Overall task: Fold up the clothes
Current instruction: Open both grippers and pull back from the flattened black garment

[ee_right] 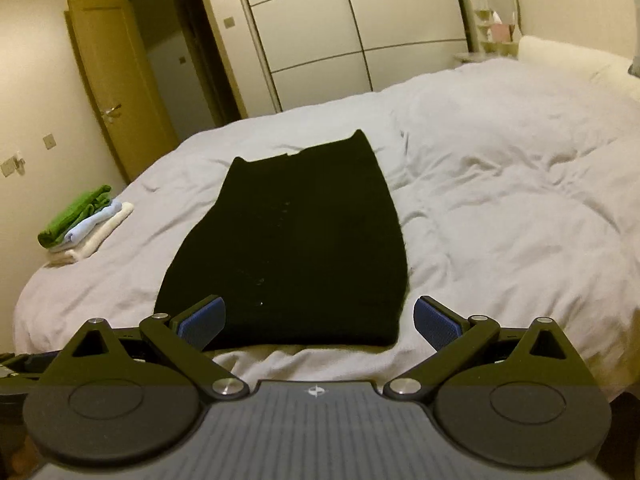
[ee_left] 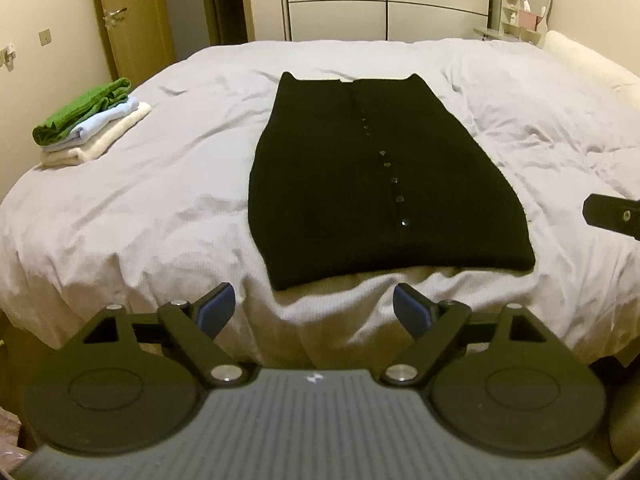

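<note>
Left gripper (ee_left: 314,312) level, jaws spread wide, holding nothing. Right gripper (ee_right: 320,322) alongside, tilted slightly, jaws likewise wide, holding nothing.

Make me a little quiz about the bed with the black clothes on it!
1. True or false: the black buttoned knit garment lies flat on the white rumpled duvet.
2. Which colour tops the small stack of folded clothes: A green, B blue, C cream?
3. Fill in: the left gripper and right gripper are both ____.

Key: 1 true. 2 A. 3 open, holding nothing.
</note>
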Tool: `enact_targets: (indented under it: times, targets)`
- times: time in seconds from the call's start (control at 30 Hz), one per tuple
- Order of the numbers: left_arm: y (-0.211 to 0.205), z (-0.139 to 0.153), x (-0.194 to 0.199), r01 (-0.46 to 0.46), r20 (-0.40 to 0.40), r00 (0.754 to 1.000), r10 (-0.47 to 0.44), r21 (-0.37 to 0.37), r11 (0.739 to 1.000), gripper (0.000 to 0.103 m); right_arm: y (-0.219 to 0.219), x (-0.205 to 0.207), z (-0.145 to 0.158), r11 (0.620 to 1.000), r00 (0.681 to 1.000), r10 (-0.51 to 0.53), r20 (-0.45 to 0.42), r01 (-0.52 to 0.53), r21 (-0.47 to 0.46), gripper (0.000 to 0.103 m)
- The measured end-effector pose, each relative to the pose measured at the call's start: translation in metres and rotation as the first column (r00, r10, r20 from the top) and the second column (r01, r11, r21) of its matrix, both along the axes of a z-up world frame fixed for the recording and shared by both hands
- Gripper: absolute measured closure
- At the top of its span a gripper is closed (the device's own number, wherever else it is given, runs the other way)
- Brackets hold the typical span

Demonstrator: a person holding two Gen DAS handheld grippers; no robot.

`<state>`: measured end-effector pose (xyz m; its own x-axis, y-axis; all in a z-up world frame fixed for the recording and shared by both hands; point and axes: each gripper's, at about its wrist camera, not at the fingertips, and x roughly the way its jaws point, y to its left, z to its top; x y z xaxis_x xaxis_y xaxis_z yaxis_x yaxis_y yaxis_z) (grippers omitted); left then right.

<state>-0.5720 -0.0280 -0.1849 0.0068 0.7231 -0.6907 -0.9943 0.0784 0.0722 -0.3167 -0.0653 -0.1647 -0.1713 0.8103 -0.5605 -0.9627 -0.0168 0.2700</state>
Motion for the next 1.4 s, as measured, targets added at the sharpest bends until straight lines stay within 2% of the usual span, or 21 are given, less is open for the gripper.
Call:
enact_targets:
  times: [0.23, 0.47, 0.73, 1.0, 1.23, 1.4]
  targets:
    - [0.014, -0.005, 0.0, 0.011, 0.002, 1.0, -0.011, -0.008, 1.0, 0.007, 0.01, -0.008, -0.009, 1.0, 1.0, 0.007, 0.009, -0.006, -0.03, 0.0]
    - [0.028, -0.022, 0.0, 0.02, 0.011, 1.0, -0.019, -0.063, 0.998, 0.007, 0.017, -0.011, -0.023, 0.996, 0.999, -0.018, 0.038, 0.022, -0.084, 0.0]
    - [0.035, -0.027, -0.005, 0.025, 0.039, 0.999, -0.022, -0.077, 0.997, 0.007, 0.026, -0.012, -0.028, 0.992, 0.997, -0.036, 0.069, 0.044, -0.117, 0.0]
    - [0.042, -0.033, -0.014, -0.003, 0.048, 0.999, 0.008, -0.095, 0.996, 0.007, 0.039, -0.023, -0.035, 0.988, 0.996, 0.0, 0.088, 0.014, -0.154, 0.0]
    - [0.055, -0.046, -0.019, -0.014, 0.045, 0.999, 0.02, -0.129, 0.992, 0.007, 0.049, -0.02, -0.044, 0.984, 0.996, -0.01, 0.083, 0.025, -0.177, 0.0]
    - [0.063, -0.055, -0.027, 0.027, 0.063, 0.998, -0.021, -0.096, 0.995, 0.007, 0.055, -0.013, -0.048, 0.989, 0.999, -0.009, 0.042, 0.015, -0.144, 0.0]
